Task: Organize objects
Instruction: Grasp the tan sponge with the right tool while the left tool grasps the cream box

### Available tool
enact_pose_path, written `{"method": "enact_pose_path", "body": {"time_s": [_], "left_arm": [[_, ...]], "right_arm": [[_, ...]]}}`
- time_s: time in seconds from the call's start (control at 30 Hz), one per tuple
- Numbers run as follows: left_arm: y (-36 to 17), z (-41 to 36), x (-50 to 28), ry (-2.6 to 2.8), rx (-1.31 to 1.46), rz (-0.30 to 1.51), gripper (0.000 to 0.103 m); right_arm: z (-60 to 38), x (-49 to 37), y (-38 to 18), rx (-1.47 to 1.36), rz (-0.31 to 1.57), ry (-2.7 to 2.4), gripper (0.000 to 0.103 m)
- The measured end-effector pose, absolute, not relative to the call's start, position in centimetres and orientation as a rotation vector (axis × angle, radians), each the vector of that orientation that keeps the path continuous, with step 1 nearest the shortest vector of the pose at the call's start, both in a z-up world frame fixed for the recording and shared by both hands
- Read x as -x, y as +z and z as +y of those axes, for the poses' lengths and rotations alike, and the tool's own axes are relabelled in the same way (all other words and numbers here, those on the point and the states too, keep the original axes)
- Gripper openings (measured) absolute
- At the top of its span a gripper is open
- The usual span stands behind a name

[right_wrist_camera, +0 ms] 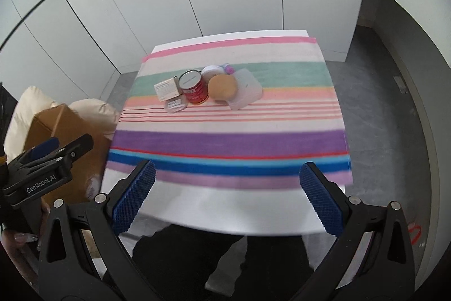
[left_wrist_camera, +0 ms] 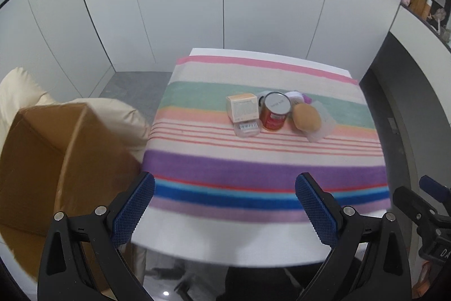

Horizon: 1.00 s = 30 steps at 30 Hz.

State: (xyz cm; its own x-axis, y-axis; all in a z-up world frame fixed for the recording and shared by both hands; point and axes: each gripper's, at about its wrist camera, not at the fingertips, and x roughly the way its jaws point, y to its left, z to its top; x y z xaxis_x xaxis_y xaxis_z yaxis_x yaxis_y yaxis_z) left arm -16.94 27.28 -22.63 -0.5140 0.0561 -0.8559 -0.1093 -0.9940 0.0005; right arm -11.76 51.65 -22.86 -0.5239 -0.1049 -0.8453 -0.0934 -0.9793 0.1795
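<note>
both the left gripper (left_wrist_camera: pixel 225 188) and the right gripper (right_wrist_camera: pixel 227 178) are held spread and empty at the near table (right_wrist_camera: pixel 225 216) edge. the objects are bunched mid-cloth: box (right_wrist_camera: pixel 166 89), can (right_wrist_camera: pixel 194 88), bun (right_wrist_camera: pixel 222 88). since they touch, neighbours could be knocked when one is gripped, and the can tipped.

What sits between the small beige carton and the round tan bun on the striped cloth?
The red can stands upright between the carton and the bun; both wrist views show it.
</note>
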Motion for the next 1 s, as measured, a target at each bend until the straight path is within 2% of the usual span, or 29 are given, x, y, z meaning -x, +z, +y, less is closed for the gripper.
{"method": "enact_pose_path", "body": {"time_s": [0.23,0.47,0.73,0.9,1.0], "left_arm": [[-26.3,27.8,23.1,2.648,1.533,0.019,0.100],[-31.6,27.7,28.4,2.585,1.648,-0.156,0.100],[-34.5,29.1,31.7,2.562,1.663,-0.160,0.100],[-35.9,30.5,33.5,2.553,1.658,-0.109,0.100],[-36.4,30.9,34.6,2.553,1.654,-0.115,0.099]], "right_arm": [[51.5,18.5,-26.5,-1.534,-0.210,-2.681,0.103],[50.8,25.0,-31.8,-1.549,-0.159,-2.645,0.103],[49.6,30.0,-36.5,-1.556,-0.046,-2.671,0.103],[49.1,31.4,-38.0,-1.542,0.012,-2.670,0.098],[48.8,32.1,-38.8,-1.543,0.046,-2.658,0.086]]}}
